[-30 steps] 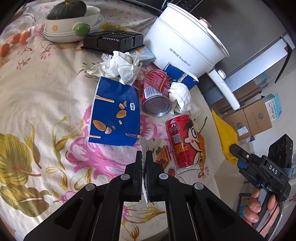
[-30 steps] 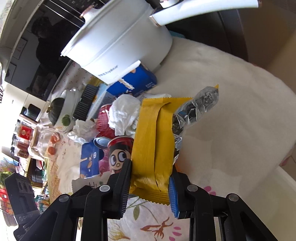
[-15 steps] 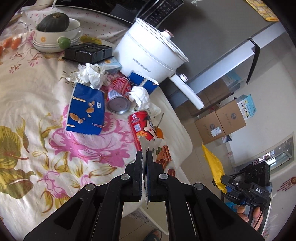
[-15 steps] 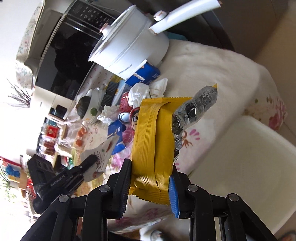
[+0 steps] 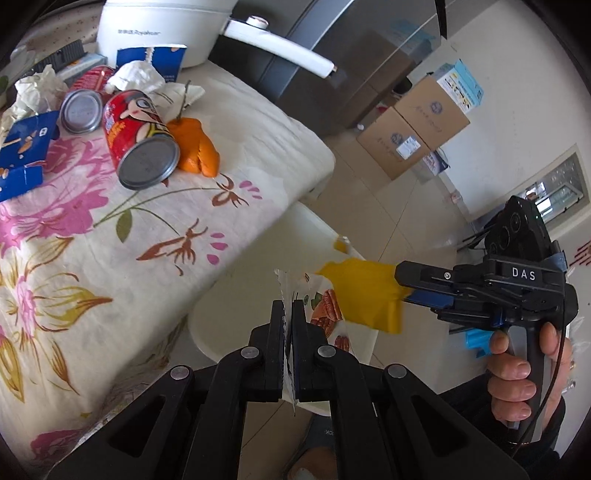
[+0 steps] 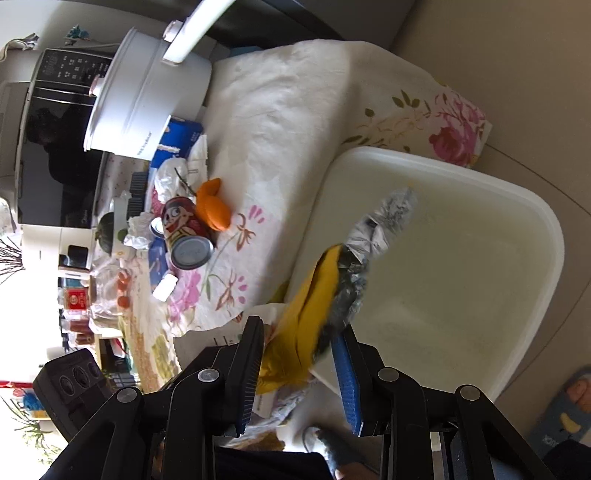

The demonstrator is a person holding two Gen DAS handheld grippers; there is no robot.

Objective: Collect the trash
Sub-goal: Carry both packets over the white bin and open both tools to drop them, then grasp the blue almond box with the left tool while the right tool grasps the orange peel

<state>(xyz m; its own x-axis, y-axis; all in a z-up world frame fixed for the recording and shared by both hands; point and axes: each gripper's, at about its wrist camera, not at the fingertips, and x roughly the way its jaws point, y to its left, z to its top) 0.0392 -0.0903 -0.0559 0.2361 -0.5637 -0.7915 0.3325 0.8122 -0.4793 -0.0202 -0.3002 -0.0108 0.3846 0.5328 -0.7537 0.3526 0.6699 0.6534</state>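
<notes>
My left gripper [image 5: 288, 314] is shut on a thin nut snack wrapper [image 5: 325, 310] and holds it over the white bin [image 5: 258, 288] beside the table. My right gripper [image 6: 299, 332] has its jaws apart; the yellow foil wrapper [image 6: 317, 299] sits loose and tilted between them, over the same white bin [image 6: 461, 258]. In the left wrist view the yellow wrapper [image 5: 365, 295] hangs from the right gripper [image 5: 410, 284]. More trash lies on the table: a red can [image 5: 138, 140], orange peel [image 5: 195, 144], crumpled tissue [image 5: 136, 75] and a blue box [image 5: 22, 147].
A white electric pot [image 5: 162, 29] with a long handle stands at the table's far end. A microwave [image 6: 48, 122] is behind it. Cardboard boxes [image 5: 417, 125] sit on the floor. The flowered tablecloth [image 5: 92, 258] hangs over the table edge next to the bin.
Both grippers have swung off the table to above the white bin. The right jaws have opened and the yellow wrapper has tilted and slipped loose. The left gripper stays shut on its wrapper.
</notes>
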